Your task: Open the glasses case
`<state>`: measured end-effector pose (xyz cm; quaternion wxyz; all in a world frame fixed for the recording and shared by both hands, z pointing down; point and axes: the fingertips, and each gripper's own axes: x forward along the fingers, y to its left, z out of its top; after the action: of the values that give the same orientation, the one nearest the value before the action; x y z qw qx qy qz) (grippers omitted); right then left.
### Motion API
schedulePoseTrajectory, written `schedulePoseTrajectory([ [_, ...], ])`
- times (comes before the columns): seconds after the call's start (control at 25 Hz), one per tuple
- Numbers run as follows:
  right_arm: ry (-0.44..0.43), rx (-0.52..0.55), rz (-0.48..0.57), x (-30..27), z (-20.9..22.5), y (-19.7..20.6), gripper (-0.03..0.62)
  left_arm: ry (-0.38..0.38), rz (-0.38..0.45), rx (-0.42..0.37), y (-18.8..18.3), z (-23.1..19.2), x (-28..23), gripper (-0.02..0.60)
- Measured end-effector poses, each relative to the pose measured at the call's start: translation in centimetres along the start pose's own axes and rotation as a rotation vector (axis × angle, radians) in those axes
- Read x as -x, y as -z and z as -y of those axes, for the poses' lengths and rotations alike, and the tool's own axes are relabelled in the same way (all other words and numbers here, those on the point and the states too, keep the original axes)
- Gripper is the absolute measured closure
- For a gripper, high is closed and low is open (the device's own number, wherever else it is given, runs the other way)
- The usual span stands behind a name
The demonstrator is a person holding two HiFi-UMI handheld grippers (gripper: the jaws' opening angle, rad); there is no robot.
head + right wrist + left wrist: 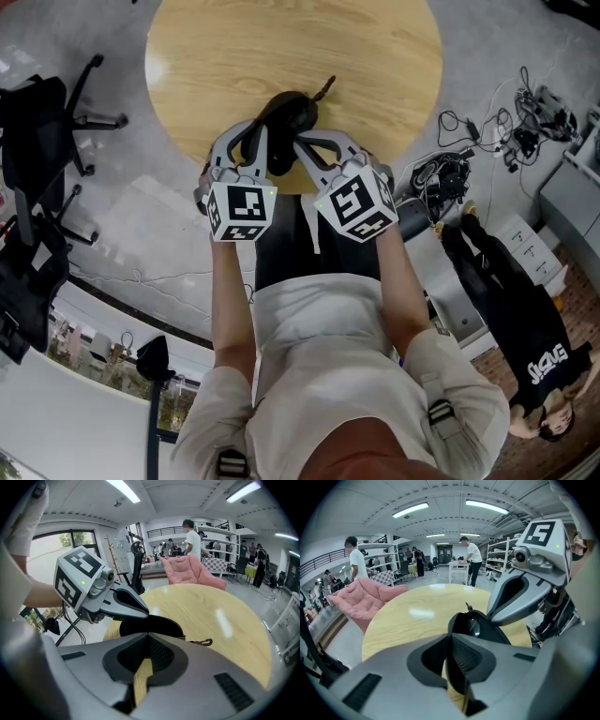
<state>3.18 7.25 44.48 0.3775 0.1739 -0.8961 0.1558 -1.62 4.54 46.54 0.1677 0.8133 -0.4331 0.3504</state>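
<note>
Wooden table [375, 56], open glasses case [286, 117], left claw [451, 639] pinching edge

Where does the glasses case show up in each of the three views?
Head view: glasses case upper centre, at the near edge of the round wooden table.
Left gripper view: just right of centre, beyond the jaws.
Right gripper view: centre, just past the jaws.
Shared landmark: that table, under the case in all three.
</note>
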Motion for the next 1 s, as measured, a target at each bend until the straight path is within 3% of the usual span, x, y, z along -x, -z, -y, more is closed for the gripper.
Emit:
schedulePoseTrajectory([
  [1.0,0.051,-0.085,-0.045,0.7,0.4,3.2,0.576,-0.036,0.001,0.032,0.9,-2.0,-1.3,0.545],
])
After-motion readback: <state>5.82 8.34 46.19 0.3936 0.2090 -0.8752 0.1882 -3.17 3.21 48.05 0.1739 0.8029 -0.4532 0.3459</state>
